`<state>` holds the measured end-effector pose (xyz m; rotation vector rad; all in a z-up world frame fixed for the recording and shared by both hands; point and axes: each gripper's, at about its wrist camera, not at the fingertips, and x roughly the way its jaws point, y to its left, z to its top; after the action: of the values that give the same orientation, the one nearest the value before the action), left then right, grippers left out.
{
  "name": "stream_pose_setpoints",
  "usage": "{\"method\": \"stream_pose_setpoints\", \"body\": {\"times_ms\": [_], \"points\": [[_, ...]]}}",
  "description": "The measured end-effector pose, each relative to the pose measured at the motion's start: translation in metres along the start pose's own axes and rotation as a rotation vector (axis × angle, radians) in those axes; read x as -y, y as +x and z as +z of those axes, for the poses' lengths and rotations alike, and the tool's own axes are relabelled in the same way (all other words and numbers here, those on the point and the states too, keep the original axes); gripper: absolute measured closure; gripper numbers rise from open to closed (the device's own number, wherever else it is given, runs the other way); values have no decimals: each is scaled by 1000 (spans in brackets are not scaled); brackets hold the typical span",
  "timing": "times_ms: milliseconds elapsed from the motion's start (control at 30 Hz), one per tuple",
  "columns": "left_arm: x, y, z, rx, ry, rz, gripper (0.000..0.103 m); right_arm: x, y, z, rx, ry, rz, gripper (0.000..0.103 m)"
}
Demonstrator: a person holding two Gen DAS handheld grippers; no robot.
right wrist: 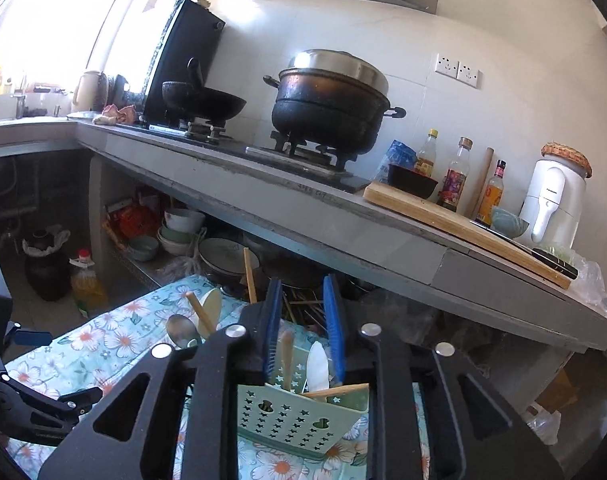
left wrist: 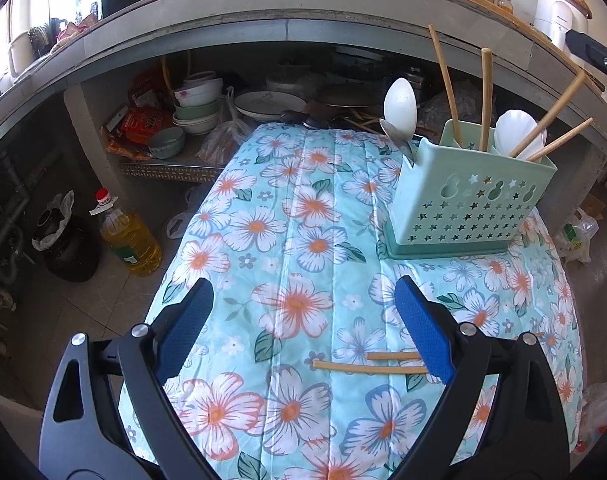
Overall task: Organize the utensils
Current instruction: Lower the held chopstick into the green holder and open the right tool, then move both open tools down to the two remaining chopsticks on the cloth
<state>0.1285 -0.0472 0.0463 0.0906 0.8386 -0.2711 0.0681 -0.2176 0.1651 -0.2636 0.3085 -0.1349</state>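
A green perforated utensil holder (left wrist: 469, 204) stands on the floral cloth (left wrist: 283, 240) at the right, holding several chopsticks, white spoons (left wrist: 400, 104) and a metal spoon. Two loose chopsticks (left wrist: 367, 367) lie on the cloth between the fingers of my left gripper (left wrist: 303, 320), which is open and empty above the cloth. In the right wrist view, my right gripper (right wrist: 303, 320) hovers above the holder (right wrist: 299, 416), its blue pads a narrow gap apart with nothing between them. A white spoon (right wrist: 318, 364) and chopsticks stand in the holder just below it.
A grey kitchen counter (right wrist: 303, 208) with a stove, wok and black pot (right wrist: 327, 108) runs behind. Bowls and plates (left wrist: 195, 108) sit on the shelf under it. An oil bottle (left wrist: 129, 236) and dark jar (left wrist: 65, 240) stand on the floor at left.
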Motion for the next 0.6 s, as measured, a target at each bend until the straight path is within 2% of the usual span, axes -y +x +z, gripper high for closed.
{"method": "stream_pose_setpoints", "body": {"times_ms": [333,600], "points": [[-1,0,0,5,-1,4,15,30,-39,9,54,142,29,66],[2,-4,0,21,14,18,15,56,-73,-13,30,274,34,55]]}}
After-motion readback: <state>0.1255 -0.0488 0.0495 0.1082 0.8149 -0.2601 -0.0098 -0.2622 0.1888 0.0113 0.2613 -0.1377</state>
